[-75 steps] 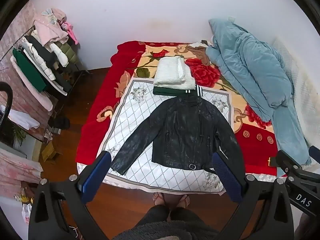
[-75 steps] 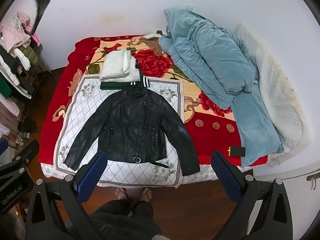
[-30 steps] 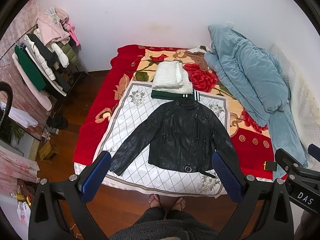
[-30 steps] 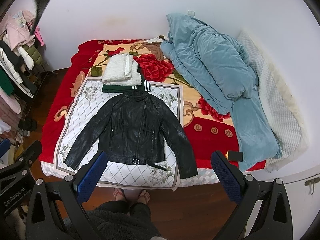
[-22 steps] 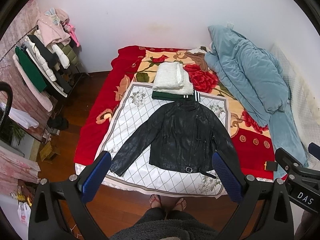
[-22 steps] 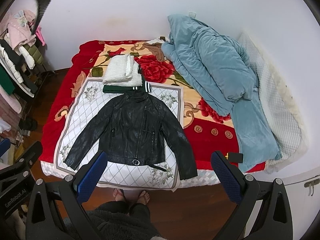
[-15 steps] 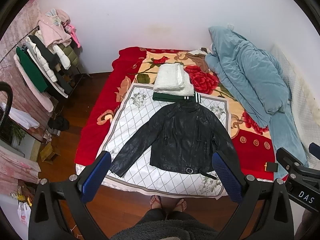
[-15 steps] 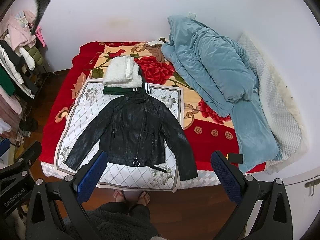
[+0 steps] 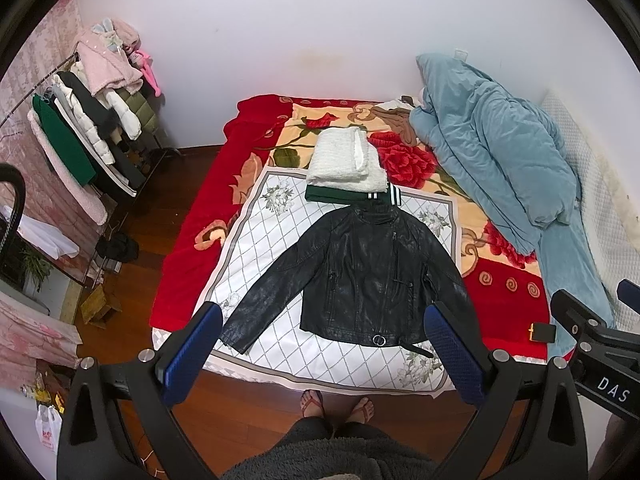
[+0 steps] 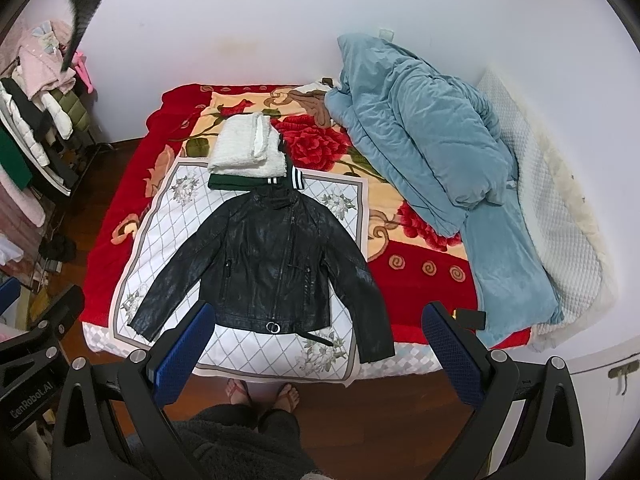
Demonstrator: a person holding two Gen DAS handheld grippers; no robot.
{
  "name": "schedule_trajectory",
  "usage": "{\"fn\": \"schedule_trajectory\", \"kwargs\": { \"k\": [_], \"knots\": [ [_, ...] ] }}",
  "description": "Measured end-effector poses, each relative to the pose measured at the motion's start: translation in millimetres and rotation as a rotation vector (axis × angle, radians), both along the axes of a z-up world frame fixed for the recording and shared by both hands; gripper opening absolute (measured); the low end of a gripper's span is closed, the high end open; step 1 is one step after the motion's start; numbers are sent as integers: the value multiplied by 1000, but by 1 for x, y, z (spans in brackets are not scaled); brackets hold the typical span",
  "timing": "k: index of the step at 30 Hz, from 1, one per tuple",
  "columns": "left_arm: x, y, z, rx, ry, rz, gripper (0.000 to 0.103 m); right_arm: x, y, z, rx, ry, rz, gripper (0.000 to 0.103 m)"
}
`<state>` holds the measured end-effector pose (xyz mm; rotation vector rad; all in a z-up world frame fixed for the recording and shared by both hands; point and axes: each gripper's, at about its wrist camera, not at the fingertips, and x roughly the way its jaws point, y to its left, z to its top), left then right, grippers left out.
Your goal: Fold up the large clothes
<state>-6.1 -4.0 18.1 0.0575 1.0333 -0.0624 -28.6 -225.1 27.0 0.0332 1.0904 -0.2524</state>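
Note:
A black leather jacket [image 9: 368,272] lies flat, front up, sleeves spread, on a white diamond-pattern sheet [image 9: 256,240] at the near end of the bed; it also shows in the right wrist view [image 10: 272,264]. Behind its collar sits a stack of a folded white garment [image 9: 344,160] on a folded green one [image 9: 336,195]. My left gripper [image 9: 320,340] is open and empty, held high above the bed's near edge. My right gripper [image 10: 316,340] is open and empty at a similar height.
A heaped blue duvet [image 9: 496,148] fills the bed's right side, on a red floral blanket [image 9: 200,204]. A small black object [image 9: 542,332] lies at the bed's near right edge. A clothes rack [image 9: 88,120] stands at left. My feet [image 9: 340,404] are on the wooden floor.
Both grippers have pulled back and up a little from the bed, so the jacket looks smaller. The jacket and the stack have not moved.

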Motion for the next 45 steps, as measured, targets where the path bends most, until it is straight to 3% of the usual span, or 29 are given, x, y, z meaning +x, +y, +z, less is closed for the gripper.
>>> {"fn": "schedule_trajectory", "kwargs": {
  "k": [27, 32, 35, 38, 39, 41, 43, 44, 45],
  "knots": [
    [-4, -3, -2, 0, -7, -1, 103, -1, 6, 1, 0, -2, -5, 103],
    [18, 1, -16, 28, -54, -5, 103, 8, 0, -10, 13, -22, -53, 103],
    [45, -1, -50, 68, -84, 0, 103, 14, -8, -40, 35, -54, -102, 103],
    [71, -8, -96, 114, -87, 4, 103, 25, -47, -95, 69, -5, -224, 102],
    [78, -11, -111, 133, -73, 5, 103, 27, -67, -119, 98, 4, -278, 98],
    [98, -23, -152, 170, -20, -2, 103, 27, -105, -173, 156, 62, -393, 72],
    [112, -35, -193, 194, 28, -6, 103, 24, -139, -227, 224, 120, -493, 72],
    [117, -39, -208, 152, 60, -12, 103, 17, -165, -269, 294, 143, -565, 72],
    [123, -48, -229, 163, 73, -16, 103, 8, -178, -298, 329, 161, -619, 72]
  ]
}}
